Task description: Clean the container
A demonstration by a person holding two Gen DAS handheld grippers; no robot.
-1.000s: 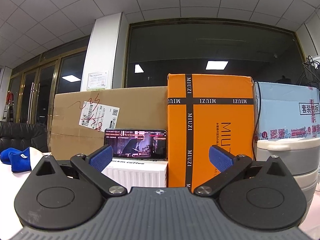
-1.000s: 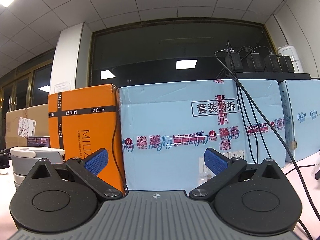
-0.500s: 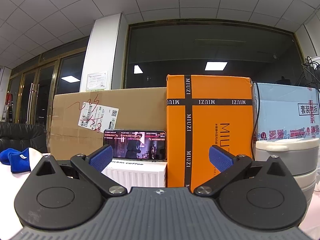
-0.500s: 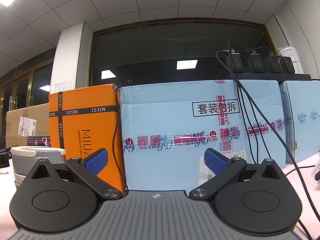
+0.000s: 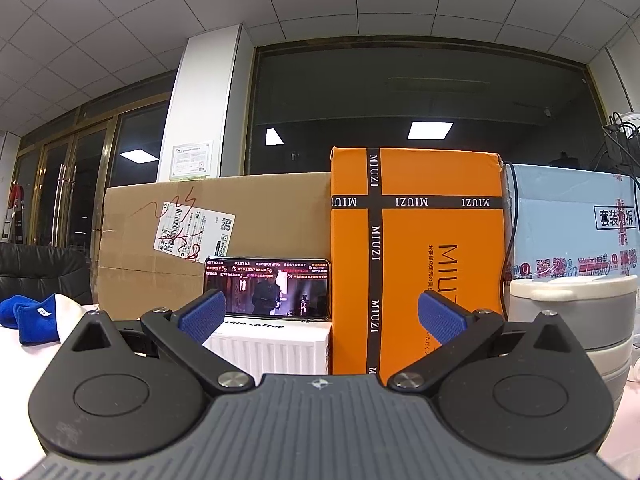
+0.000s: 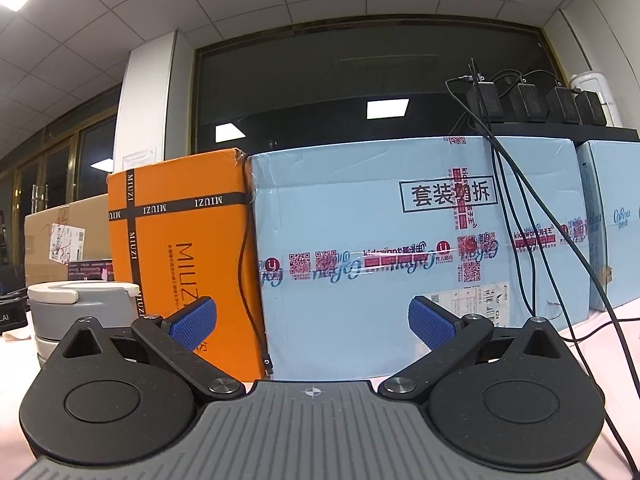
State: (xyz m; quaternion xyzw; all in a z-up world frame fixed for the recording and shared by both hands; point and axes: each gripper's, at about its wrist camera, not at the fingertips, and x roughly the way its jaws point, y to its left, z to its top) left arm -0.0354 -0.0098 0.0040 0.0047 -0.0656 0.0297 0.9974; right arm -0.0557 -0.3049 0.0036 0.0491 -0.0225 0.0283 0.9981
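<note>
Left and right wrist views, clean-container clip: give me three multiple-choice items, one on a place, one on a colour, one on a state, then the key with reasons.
1. Where does the phone stand?
A. on the white box, against the brown carton
B. flat on the table
C. on top of the orange box

2. What colour is the box printed MIUZI?
A. green
B. orange
C. white

3. How are the two grippers?
A. both shut on a cloth
B. left shut, right open
C. both open and holding nothing

Key: 1 A, the phone sits on the white box in front of the brown carton. 2 B, its face is orange with black bands. 3 C, the left gripper and right gripper show a wide empty gap.
</note>
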